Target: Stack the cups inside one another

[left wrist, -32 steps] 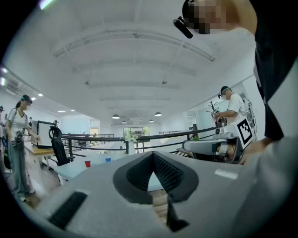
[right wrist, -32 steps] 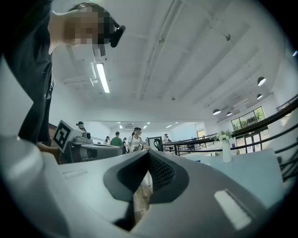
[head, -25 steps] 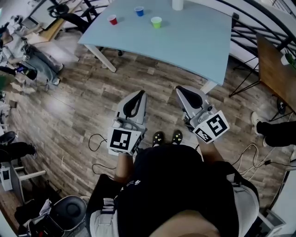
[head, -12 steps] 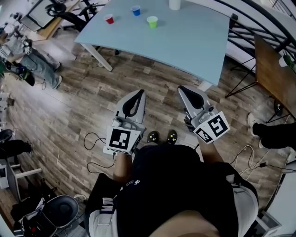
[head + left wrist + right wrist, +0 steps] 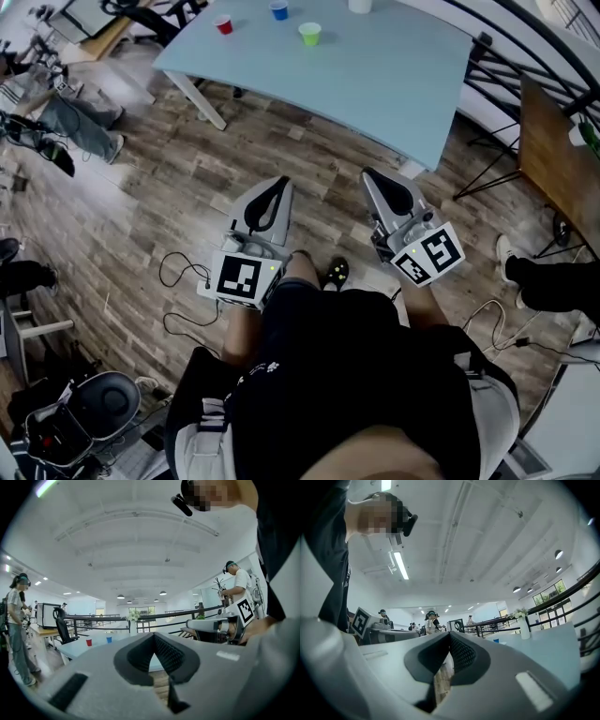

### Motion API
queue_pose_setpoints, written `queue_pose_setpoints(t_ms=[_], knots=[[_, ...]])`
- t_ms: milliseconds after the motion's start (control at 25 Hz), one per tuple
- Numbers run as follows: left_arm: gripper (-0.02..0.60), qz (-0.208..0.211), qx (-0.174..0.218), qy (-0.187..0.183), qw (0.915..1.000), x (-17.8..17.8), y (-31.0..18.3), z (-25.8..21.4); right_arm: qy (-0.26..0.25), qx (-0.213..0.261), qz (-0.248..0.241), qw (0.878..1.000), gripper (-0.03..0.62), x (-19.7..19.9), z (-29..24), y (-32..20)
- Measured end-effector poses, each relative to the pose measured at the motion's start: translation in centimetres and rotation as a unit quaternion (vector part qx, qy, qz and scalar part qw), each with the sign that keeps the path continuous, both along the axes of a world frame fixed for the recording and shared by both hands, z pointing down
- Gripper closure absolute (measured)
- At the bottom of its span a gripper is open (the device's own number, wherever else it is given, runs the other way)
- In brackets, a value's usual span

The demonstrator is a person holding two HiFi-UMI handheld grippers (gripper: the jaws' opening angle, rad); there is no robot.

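Three cups stand separately on the far part of the table [image 5: 394, 84]: a red cup [image 5: 223, 24], a blue cup [image 5: 279, 10] and a green cup [image 5: 309, 34]. Two grippers, the left gripper [image 5: 279, 185] and the right gripper [image 5: 370, 175], have jaws pressed together on nothing, over the floor [image 5: 169, 169], well apart from the cups ahead

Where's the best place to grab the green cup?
Probably its wall at the rim, pinched from above on the near side: the green cup seems to stand upright, mouth up, apart from the red cup and blue cup.
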State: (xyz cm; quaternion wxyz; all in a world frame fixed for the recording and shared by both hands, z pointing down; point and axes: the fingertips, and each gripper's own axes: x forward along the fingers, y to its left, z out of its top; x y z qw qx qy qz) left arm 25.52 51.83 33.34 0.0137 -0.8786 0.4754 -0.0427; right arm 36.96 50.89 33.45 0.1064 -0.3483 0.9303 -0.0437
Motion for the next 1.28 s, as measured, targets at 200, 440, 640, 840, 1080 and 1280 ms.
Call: queue_pose_setpoints(t_ms=[200,440,640,840,1080,1280], knots=[[0.589,-0.011,-0.001,0.013,0.9999,-0.7,-0.8,0.2,0.0,0.002,-0.003,1.0,0.589,-0.1,0.4,-0.5],[0.589,-0.007,0.001,0.005,1.0,-1.4,-3.3,0.3,0.004,0.002,-0.004,1.0,0.589,-0.8,0.6,-3.0],[0.589,-0.004,0.013,0.008,0.9999,-3.1,-6.3,-0.2,0.007,0.004,0.002,1.0,0.589,-2.6,0.6,-5.9],[0.589,0.001,0.014,0.006,0.9999,-5.9,-10.0,-0.6,0.01,0.0,-0.001,1.0,0.589,-5.8,0.3,-9.3],[0.589,0.009,0.004,0.005,0.9999,-9.2,-14.0,-0.5,0.015,-0.006,0.01,1.0,0.59,-8.9,0.3,-13.1],[0.589,0.025,0.004,0.007,0.9997,-11.3,-17.7,-0.4,0.021,-0.011,0.02,1.0,0.59,-11.2,0.3,-16.8]])
